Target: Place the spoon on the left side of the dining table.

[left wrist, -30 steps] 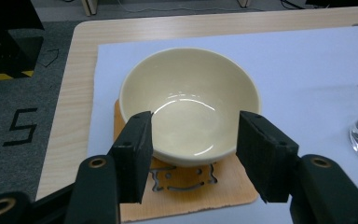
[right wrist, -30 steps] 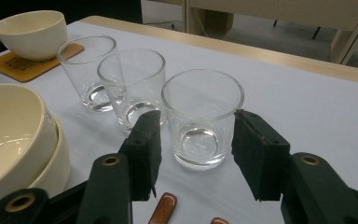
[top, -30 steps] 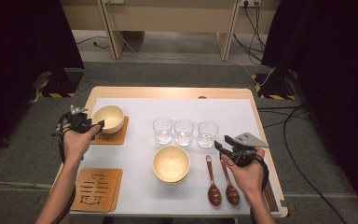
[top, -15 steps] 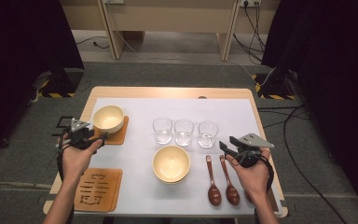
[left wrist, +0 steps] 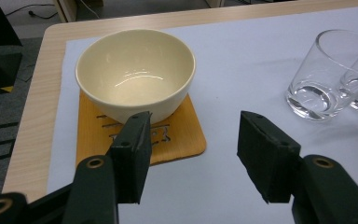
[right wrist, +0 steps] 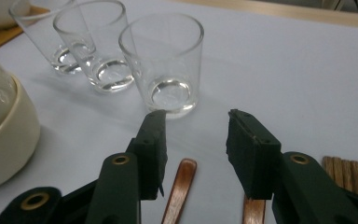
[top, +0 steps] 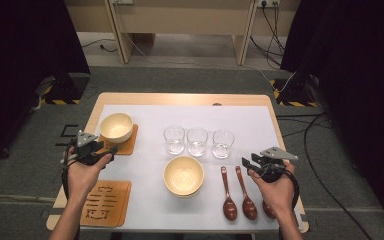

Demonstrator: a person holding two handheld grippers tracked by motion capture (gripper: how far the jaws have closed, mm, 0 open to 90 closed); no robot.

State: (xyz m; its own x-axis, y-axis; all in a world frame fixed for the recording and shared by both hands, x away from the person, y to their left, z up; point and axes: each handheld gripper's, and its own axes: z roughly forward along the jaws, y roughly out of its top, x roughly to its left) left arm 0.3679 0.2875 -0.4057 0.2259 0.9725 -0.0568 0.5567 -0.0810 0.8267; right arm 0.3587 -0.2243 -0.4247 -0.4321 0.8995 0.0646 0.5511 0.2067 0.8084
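Note:
A cream bowl [top: 116, 126] [left wrist: 135, 70] stands on a wooden coaster [top: 128, 145] [left wrist: 179, 140] at the table's left. My left gripper [top: 105, 151] [left wrist: 193, 126] hovers just in front of that coaster, open, with nothing between its jaws. Three clear glasses [top: 197, 141] stand in a row mid-table; the rightmost glass [top: 223, 143] [right wrist: 168, 65] is straight ahead of my right gripper [top: 247, 162] [right wrist: 196, 119]. Its jaws have just been closing but stand open and empty above two brown spoon handles [right wrist: 179, 186]. Stacked cream bowls [top: 183, 175] [right wrist: 2, 126] sit at the centre front.
A second, bare coaster [top: 105, 202] lies near the front left edge. Brown spoons [top: 228, 195] lie side by side at the front right, one partly under my right hand. A ribbed wooden piece [right wrist: 349, 177] lies right of the spoons. A white mat [top: 250, 120] covers the table.
My left gripper has drawn back from beside the bowl toward the person. The right hand has stayed in place and its jaws have narrowed a little.

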